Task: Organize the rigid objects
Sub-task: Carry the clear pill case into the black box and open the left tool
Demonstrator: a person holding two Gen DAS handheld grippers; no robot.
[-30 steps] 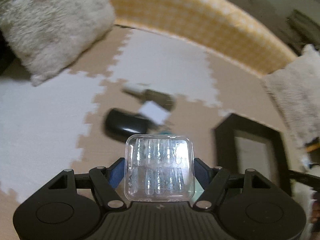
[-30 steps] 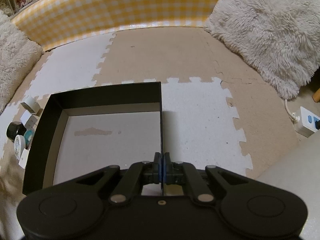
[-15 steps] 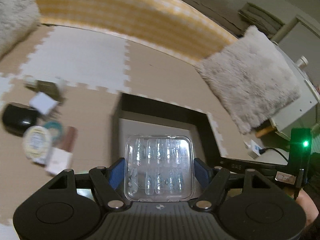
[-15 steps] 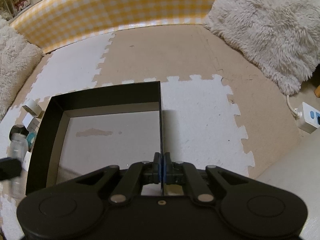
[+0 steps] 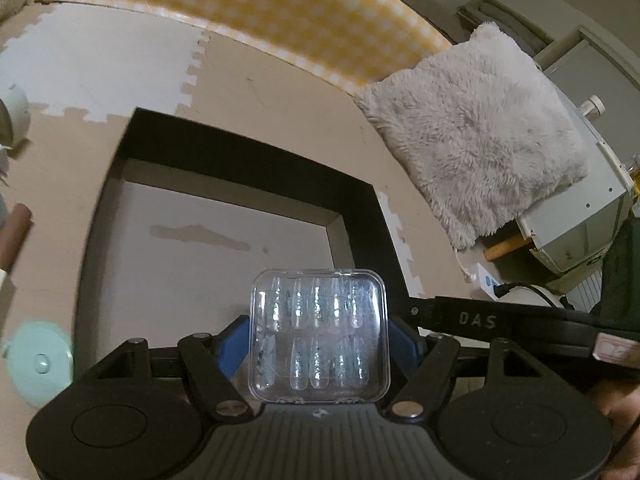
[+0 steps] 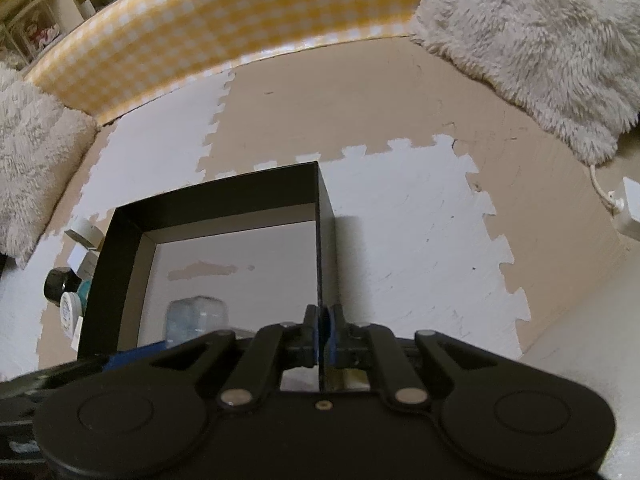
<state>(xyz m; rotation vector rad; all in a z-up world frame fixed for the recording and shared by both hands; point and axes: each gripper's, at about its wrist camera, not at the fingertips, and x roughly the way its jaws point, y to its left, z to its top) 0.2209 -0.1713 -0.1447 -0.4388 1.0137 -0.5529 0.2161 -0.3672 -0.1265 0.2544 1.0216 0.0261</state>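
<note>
L: my left gripper [image 5: 319,338] jaws clamp the clear case [image 5: 319,334] (false nails inside) over the black box [image 5: 248,156] | R: my right gripper [image 6: 322,330] jaws opening, box wall between them

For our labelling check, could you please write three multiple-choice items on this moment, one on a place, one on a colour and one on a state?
1. Where is the clear plastic case?
A. between the left gripper's pads, over the black box
B. on the fluffy cushion
C. on the floor mat

2. What colour is the checked border?
A. red and white
B. yellow and white
C. plain green

3. What is the right gripper doing?
A. gaping wide
B. gripping a bottle
C. pinching the box's wall

Answers: 1 A, the blue pads flank the case above the box floor; 2 B, the check pattern shows it; 3 C, the thin black wall runs between its nearly shut pads.
</note>
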